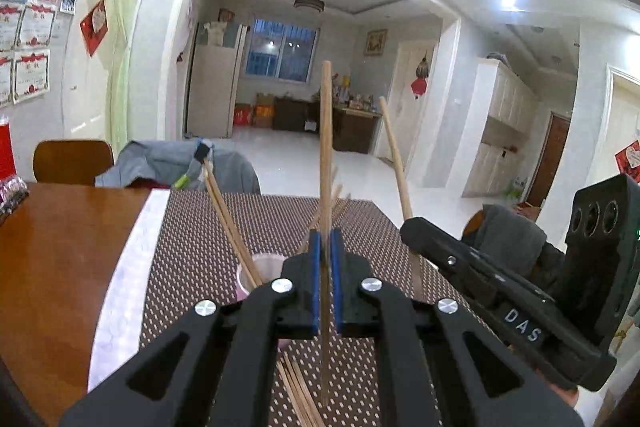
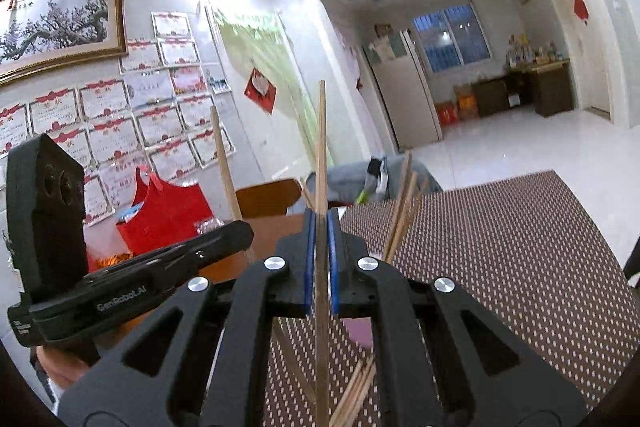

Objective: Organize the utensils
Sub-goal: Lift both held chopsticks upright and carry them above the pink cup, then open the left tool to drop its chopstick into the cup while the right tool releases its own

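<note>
This is a home: a wooden dining table [image 1: 60, 247], certificates [image 2: 104, 107] on the wall, a refrigerator [image 1: 212, 87] and a ceiling lamp [image 1: 309, 3].

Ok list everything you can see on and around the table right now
chopsticks in cup: several, light wood, leaning out of the cup
cup: one, pink, on the mat behind the left tongs
loose chopsticks: a bundle, light wood, lying on the mat below the tongs
mat: one, brown with white dots, on the table
table: one, reddish wood
red bag: one, on the table's far side
chairs: at least two, brown, one draped with grey clothing
left tongs: shut on one upright chopstick
right tongs: shut on one upright chopstick
</note>
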### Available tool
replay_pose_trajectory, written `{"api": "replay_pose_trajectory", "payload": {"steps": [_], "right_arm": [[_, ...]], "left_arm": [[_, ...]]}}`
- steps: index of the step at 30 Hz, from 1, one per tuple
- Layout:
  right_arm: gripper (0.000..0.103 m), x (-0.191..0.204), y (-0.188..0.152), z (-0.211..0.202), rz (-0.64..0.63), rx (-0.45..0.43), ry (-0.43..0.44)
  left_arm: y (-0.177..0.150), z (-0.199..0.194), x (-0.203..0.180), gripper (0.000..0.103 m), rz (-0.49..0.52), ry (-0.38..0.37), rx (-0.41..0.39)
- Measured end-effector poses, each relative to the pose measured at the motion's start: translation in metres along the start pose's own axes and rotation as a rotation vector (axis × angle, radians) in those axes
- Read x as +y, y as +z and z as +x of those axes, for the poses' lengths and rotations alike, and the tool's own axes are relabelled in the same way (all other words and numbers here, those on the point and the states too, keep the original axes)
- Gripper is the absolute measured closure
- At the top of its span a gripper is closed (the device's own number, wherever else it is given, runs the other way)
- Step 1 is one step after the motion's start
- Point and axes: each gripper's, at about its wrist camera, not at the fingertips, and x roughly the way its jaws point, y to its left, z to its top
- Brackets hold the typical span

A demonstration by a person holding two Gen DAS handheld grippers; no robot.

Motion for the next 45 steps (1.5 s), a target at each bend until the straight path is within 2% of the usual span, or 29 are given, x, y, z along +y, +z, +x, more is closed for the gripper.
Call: {"api": "replay_pose_trajectory", "payload": {"steps": [13, 24, 26, 29, 37, 45], "right_arm": [[0.097, -0.013, 0.009, 0.058, -0.003, -0.174, -0.035], [0.096, -0.017, -0.001, 0.093, -0.025, -0.261, -0.061], [0.097, -0.018, -0.004, 0.096, -0.023, -0.274, -0.07], [0.096, -0.019, -0.006, 0.101, -0.013, -0.291, -0.082], [0.096, -0.019, -0.007, 0.109, -0.017, -0.33, -0.112], [0.096, -0.021, -0.011, 0.122, -0.012, -0.324, -0.123]], "left_arm": [[0.032, 0.023, 0.022, 0.097, -0.039, 0.04, -0.126], [0.027, 0.05, 0.048, 0.097, -0.101, 0.057, -0.235], [0.026, 0.058, 0.051, 0.097, -0.104, 0.051, -0.226], [0.024, 0.069, 0.051, 0.097, -0.078, 0.091, -0.199], [0.019, 0.085, 0.051, 0.097, -0.034, 0.131, -0.126], [0.016, 0.091, 0.057, 0.097, -0.056, 0.12, -0.087]]}}
